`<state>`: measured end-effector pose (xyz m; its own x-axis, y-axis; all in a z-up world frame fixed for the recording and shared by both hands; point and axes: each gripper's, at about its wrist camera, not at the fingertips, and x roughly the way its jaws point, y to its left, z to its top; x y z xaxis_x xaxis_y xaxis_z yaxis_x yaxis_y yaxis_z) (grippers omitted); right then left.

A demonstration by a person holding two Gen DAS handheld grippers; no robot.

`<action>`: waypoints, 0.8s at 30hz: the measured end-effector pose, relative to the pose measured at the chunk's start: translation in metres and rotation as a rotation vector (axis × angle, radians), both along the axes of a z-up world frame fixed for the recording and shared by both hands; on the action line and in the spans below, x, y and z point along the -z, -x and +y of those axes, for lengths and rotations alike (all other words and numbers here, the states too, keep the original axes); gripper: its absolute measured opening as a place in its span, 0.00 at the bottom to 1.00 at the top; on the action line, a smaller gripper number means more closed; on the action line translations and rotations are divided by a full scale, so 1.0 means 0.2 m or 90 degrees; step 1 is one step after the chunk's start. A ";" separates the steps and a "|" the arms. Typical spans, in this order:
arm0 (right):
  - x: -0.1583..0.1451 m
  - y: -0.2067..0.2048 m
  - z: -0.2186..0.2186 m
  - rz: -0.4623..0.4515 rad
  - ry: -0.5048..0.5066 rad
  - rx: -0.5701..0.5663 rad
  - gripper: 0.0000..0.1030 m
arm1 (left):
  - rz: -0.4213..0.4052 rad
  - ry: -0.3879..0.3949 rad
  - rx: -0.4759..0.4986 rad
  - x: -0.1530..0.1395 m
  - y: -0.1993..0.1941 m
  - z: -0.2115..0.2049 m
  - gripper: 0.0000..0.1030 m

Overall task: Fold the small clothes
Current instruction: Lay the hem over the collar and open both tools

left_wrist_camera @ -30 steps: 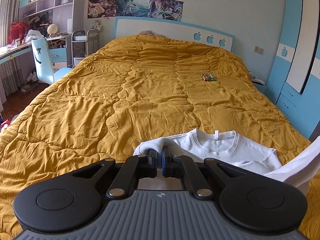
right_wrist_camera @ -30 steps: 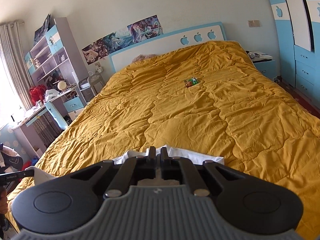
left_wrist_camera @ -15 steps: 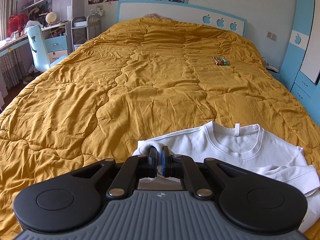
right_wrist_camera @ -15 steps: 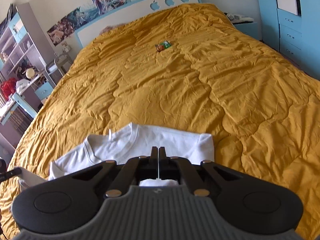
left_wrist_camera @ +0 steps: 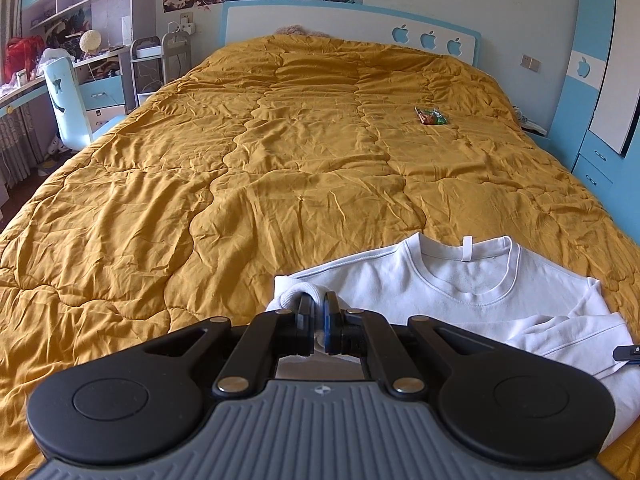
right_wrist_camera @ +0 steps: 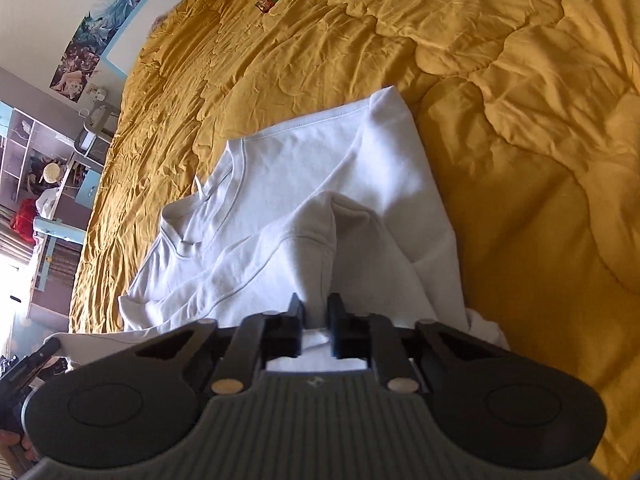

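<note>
Left wrist view: the left gripper (left_wrist_camera: 319, 304) pinches a rolled cuff of the white sweatshirt (left_wrist_camera: 460, 288). The right gripper (right_wrist_camera: 316, 312) clamps a raised fold of it, fingers (right_wrist_camera: 297, 309) nearly together. Beyond, the sweatshirt lies on the mustard quilt (left_wrist_camera: 280, 160), near its foot.

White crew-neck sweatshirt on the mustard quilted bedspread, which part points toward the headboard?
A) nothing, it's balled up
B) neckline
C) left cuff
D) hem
B: in the left wrist view the white crew-neck sweatshirt lies on the mustard quilted bedspread with its ribbed neckline and hanging loop on the far side, toward the white-and-blue headboard.
</note>
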<state>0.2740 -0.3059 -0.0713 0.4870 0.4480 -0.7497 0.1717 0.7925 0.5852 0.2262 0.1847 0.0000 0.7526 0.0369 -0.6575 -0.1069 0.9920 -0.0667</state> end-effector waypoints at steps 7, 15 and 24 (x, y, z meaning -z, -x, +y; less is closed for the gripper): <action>-0.11 -0.04 -0.06 -0.064 -0.060 0.060 0.02 | -0.025 0.090 -0.026 0.01 -0.08 0.10 0.04; -0.29 -0.31 -0.07 -0.136 -0.081 0.074 0.02 | -0.018 0.125 -0.075 0.11 -0.23 0.18 0.04; -0.26 -0.58 -0.04 -0.133 -0.056 0.106 0.02 | 0.028 0.127 -0.098 0.18 -0.47 0.18 0.04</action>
